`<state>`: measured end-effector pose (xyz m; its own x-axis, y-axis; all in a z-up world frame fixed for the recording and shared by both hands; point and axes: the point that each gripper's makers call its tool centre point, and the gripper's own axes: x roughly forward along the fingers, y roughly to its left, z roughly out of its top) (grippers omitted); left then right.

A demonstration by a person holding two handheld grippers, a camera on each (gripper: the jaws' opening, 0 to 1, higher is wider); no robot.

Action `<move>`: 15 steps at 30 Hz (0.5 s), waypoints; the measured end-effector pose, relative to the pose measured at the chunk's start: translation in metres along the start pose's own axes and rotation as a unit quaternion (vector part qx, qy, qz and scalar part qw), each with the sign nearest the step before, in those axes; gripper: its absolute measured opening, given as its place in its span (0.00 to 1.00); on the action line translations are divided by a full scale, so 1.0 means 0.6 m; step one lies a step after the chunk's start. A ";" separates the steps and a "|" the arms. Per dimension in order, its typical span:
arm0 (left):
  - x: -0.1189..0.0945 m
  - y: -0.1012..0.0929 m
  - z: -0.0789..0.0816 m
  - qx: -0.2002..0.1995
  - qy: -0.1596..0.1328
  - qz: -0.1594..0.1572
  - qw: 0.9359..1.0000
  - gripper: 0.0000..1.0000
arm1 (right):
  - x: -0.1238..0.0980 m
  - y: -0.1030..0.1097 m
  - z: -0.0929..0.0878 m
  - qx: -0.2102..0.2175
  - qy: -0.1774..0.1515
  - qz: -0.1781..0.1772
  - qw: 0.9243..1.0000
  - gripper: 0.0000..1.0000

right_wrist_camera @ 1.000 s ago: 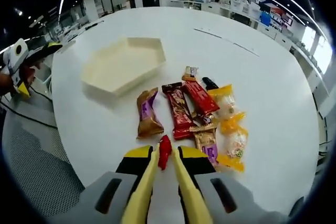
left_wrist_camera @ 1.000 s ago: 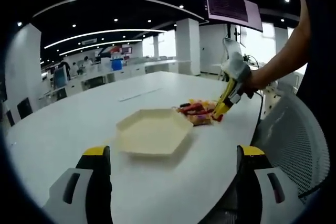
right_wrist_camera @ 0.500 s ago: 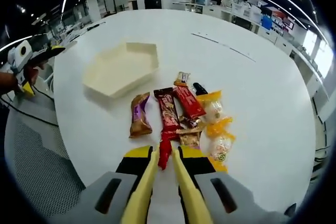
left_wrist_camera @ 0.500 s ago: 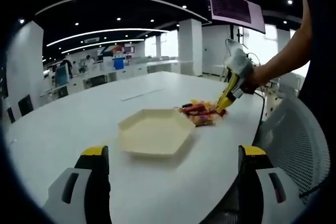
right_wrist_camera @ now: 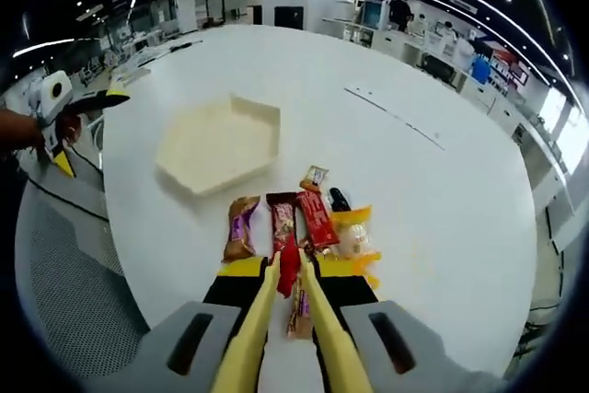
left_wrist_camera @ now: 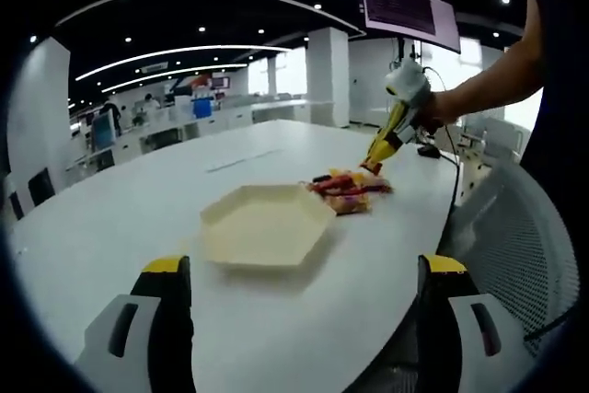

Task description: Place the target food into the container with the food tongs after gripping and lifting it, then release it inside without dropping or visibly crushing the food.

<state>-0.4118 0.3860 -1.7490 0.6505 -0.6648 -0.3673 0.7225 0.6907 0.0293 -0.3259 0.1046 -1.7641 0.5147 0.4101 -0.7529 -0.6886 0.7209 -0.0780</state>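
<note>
My right gripper (right_wrist_camera: 288, 269) squeezes yellow plastic food tongs (right_wrist_camera: 276, 319), which pinch a small glossy red wrapped snack (right_wrist_camera: 289, 266) above the pile of shiny snack packets (right_wrist_camera: 308, 223). The pale cream hexagonal tray (right_wrist_camera: 219, 143) lies beside, on the smooth white round table (right_wrist_camera: 414, 181), with open room around it. My left gripper (left_wrist_camera: 299, 269) is wide apart, holding nothing. I cannot read any writing on the wrappers.
</note>
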 end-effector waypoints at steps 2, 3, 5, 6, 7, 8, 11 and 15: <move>-0.001 0.002 -0.001 -0.001 0.001 0.003 1.000 0.99 | -0.005 -0.006 0.014 -0.007 -0.005 -0.001 1.000 0.18; -0.001 0.004 -0.001 -0.003 0.001 0.005 1.000 0.99 | -0.006 -0.008 0.019 -0.007 -0.007 0.001 1.000 0.18; -0.001 0.004 -0.002 -0.006 0.002 0.005 1.000 0.99 | -0.007 -0.012 0.029 -0.018 -0.007 0.002 1.000 0.18; -0.001 0.004 -0.002 -0.006 0.002 0.005 1.000 0.99 | -0.008 -0.015 0.035 -0.024 -0.008 0.001 1.000 0.18; 0.000 0.002 -0.004 -0.008 0.005 0.003 1.000 0.99 | -0.010 -0.017 0.039 -0.026 -0.008 0.002 1.000 0.18; 0.001 0.001 -0.004 -0.008 0.005 0.001 1.000 0.99 | -0.011 -0.020 0.046 -0.029 -0.009 0.001 1.000 0.18; 0.001 -0.002 -0.004 -0.004 0.005 -0.001 1.000 0.99 | -0.018 -0.024 0.066 -0.036 -0.013 0.006 0.999 0.18; 0.003 -0.003 -0.006 -0.013 0.007 -0.008 1.000 0.99 | -0.025 -0.023 0.104 -0.051 -0.025 0.011 0.998 0.19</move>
<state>-0.4131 0.3846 -1.7529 0.6351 -0.6724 -0.3801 0.7266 0.6870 -0.0013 -0.2924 0.1235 -1.7106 0.5226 0.4543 -0.7215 -0.7464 0.6527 -0.1298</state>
